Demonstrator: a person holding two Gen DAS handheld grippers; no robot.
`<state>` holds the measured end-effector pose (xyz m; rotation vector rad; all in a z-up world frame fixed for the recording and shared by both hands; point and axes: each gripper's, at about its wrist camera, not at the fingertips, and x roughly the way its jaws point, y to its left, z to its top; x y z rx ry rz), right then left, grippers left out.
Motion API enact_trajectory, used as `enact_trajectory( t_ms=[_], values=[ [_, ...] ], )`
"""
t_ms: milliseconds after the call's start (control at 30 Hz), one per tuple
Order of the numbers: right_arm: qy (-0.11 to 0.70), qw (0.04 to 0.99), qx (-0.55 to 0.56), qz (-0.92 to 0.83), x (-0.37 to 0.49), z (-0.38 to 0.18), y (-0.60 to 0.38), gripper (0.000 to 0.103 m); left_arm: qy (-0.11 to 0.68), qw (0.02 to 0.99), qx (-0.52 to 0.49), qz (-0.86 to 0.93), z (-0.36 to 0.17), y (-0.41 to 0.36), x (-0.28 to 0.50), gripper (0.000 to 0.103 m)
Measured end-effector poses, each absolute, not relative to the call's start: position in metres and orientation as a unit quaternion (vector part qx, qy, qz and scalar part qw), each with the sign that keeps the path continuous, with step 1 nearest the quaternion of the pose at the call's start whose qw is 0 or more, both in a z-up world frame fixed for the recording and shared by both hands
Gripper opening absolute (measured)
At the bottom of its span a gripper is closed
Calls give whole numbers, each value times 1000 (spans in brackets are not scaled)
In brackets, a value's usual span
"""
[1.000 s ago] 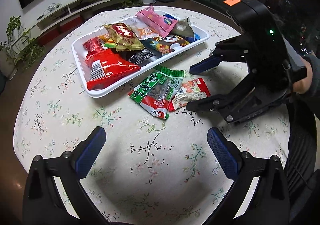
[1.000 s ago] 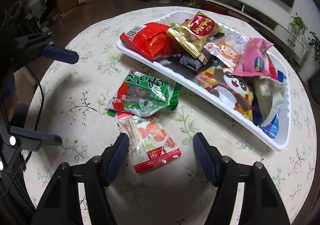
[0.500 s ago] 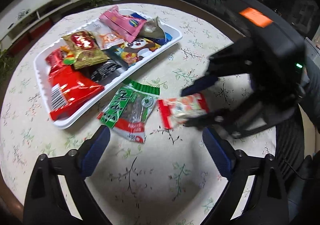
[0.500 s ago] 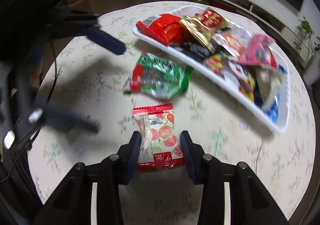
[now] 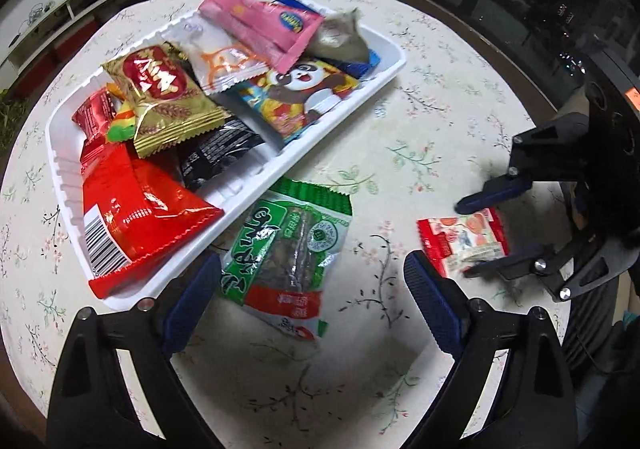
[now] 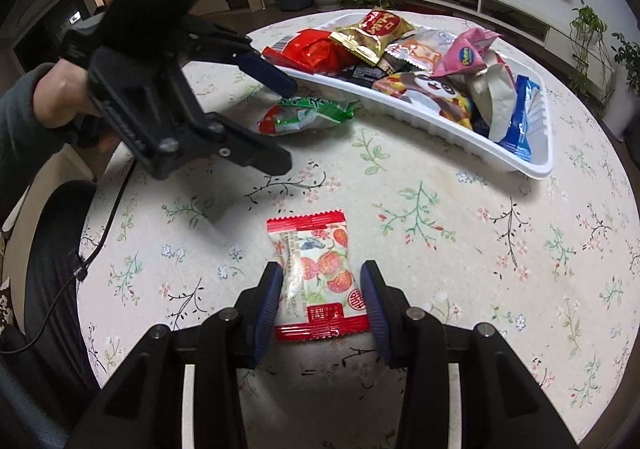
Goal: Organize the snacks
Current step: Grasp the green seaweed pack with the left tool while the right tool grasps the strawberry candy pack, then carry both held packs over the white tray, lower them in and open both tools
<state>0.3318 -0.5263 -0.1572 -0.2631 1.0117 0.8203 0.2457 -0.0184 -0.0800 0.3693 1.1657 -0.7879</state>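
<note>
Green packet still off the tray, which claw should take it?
Left. The left claw is open with the green packet between its fingers, next to the tray. The right claw straddles the strawberry packet, farther from the green one.

left gripper — jaws wide apart | right gripper — jaws narrowed, low
</note>
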Motion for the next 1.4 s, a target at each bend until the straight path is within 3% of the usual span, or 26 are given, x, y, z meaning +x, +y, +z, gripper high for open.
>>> enact_trajectory(
  t_ms=[333, 567, 900, 1100, 1200, 1400],
  values=[
    [467, 789, -101, 385, 332, -159, -534, 45, 539, 730, 195, -372, -86, -32, 246, 92],
    [472, 789, -96, 381, 329, -156, -538, 45, 540, 730, 191, -372, -89, -40, 240, 68],
    [477, 792, -98, 368, 326, -158, -535, 45, 547, 755, 172, -317, -89, -51, 251, 67],
    [479, 794, -96, 361, 326, -158, -536, 49, 533, 771, 181, -298, -88, -51, 239, 33],
    [480, 797, -105, 352, 326, -158, -535, 58, 530, 772, 183, -300, -88, -52, 229, 31],
    [480, 799, -125, 341, 324, -157, -528, 58, 526, 778, 157, -307, -87, -47, 213, 24]
  ],
)
